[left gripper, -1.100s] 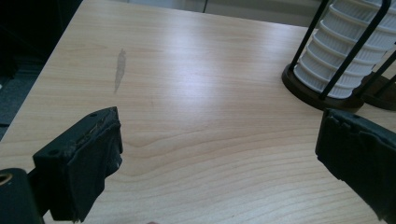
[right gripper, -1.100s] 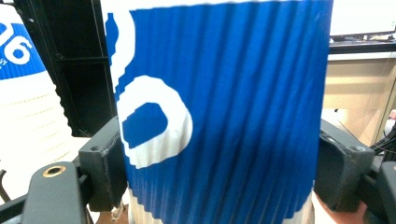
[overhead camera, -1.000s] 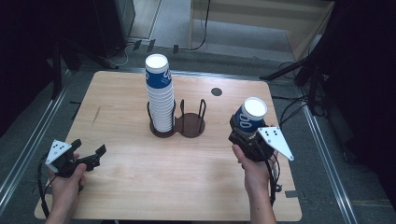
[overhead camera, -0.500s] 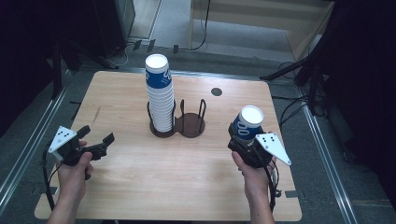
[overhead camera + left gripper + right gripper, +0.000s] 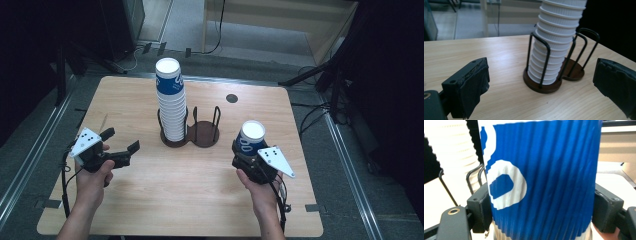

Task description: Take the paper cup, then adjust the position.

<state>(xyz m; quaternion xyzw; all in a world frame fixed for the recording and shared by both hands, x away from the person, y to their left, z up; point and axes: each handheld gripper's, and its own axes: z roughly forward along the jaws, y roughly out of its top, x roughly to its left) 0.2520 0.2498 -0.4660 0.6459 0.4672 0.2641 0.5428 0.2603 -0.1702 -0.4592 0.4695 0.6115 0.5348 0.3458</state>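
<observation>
A tall stack of blue and white paper cups (image 5: 170, 102) (image 5: 556, 42) stands in the left ring of a dark two-ring wire cup holder (image 5: 202, 135) (image 5: 544, 83) at the table's middle. The right ring holds nothing. My right gripper (image 5: 245, 157) (image 5: 541, 212) is shut on a single blue ribbed cup (image 5: 250, 137) (image 5: 541, 180), upright, right of the holder. My left gripper (image 5: 120, 145) (image 5: 536, 87) hangs open at the table's left side, jaws pointing at the stack, nothing between them.
The wooden table (image 5: 150, 200) has a round dark hole (image 5: 231, 98) near its far edge. Cables and stand legs lie on the floor behind and to the right. Metal rails run along both sides.
The right gripper has come down and slightly toward me with the cup. The left gripper has shifted right and forward, toward the stack.
</observation>
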